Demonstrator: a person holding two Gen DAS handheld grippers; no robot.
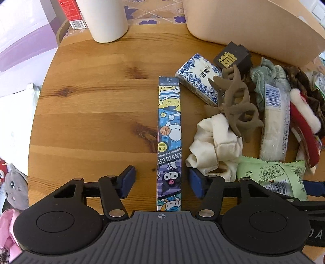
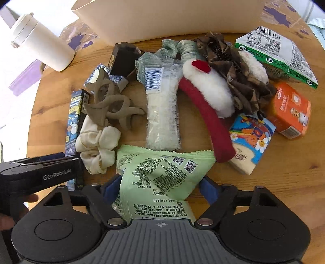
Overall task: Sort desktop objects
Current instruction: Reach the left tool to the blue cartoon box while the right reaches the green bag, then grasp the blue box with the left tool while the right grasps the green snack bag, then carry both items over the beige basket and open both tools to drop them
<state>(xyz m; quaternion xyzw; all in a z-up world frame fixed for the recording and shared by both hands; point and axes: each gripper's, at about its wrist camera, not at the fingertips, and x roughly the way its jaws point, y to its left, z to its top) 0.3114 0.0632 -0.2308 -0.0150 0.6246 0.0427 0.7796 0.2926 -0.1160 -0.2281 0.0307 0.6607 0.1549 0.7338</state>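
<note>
A long cartoon pen box point(image 1: 169, 140) lies on the round wooden table point(image 1: 97, 97) between the wide-open fingers of my left gripper point(image 1: 161, 183), untouched by either pad. My right gripper point(image 2: 161, 189) is open, its blue fingers on either side of a light green snack packet point(image 2: 162, 172). A cream scrunchie point(image 2: 97, 150), a taupe hair claw point(image 2: 110, 105), a wrapped white item point(image 2: 162, 113), a red and white plush clip point(image 2: 209, 105) and a brown scrunchie point(image 2: 239, 81) lie in a pile beyond it. The left gripper shows at the lower left of the right wrist view point(image 2: 40, 174).
A beige bin point(image 1: 254, 24) and a white tumbler point(image 1: 105, 18) stand at the far edge. A blue-patterned tissue pack point(image 1: 200, 79), a dark box point(image 1: 233, 56), an orange box point(image 2: 290, 109), a rainbow tissue pack point(image 2: 249, 142) and a green and white bag point(image 2: 274, 52) also lie on the table.
</note>
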